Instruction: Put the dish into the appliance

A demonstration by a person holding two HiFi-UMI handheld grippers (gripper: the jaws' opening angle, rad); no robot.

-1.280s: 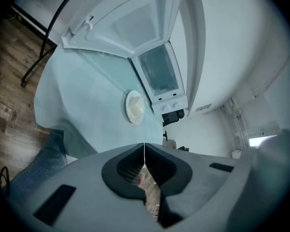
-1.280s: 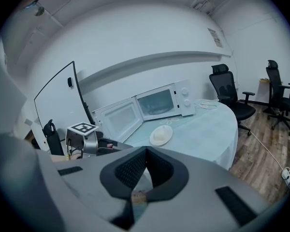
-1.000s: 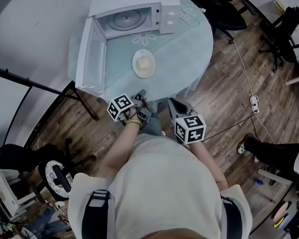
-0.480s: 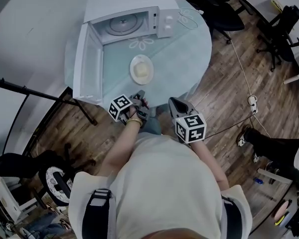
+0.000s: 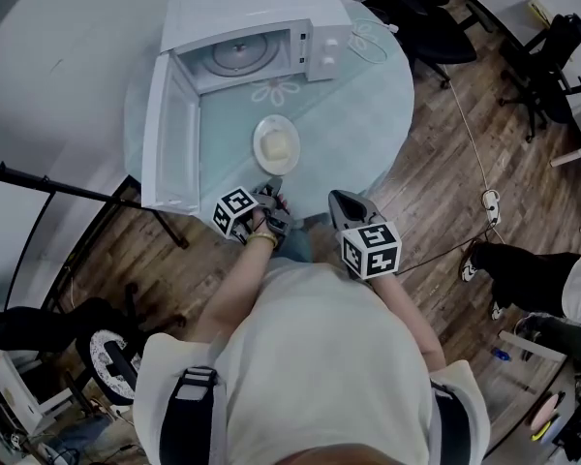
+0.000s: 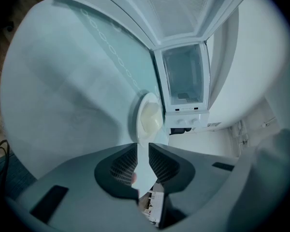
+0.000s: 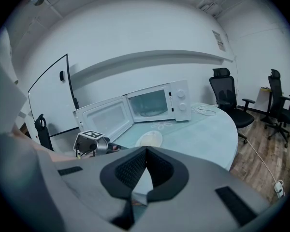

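Observation:
A white plate (image 5: 276, 144) with pale food lies on the round glass table (image 5: 358, 105), in front of the white microwave (image 5: 247, 51), whose door (image 5: 172, 129) stands wide open to the left. My left gripper (image 5: 273, 188) sits at the table's near edge, just short of the plate (image 6: 147, 119). Its jaws are opening, with a narrow gap and nothing between them. My right gripper (image 5: 337, 200) hovers off the table edge to the right, shut and empty. From the right gripper view the plate (image 7: 150, 139) and the microwave (image 7: 157, 103) lie ahead.
A white cable (image 5: 368, 35) lies coiled on the table beside the microwave. Black office chairs (image 5: 431, 8) stand on the wooden floor at the back right. A person's legs (image 5: 523, 274) reach in at the right. A black stand (image 5: 68, 187) is on the left.
The plate and table now lie nearer to my left gripper, which has closed in on the plate. The right gripper has kept its place.

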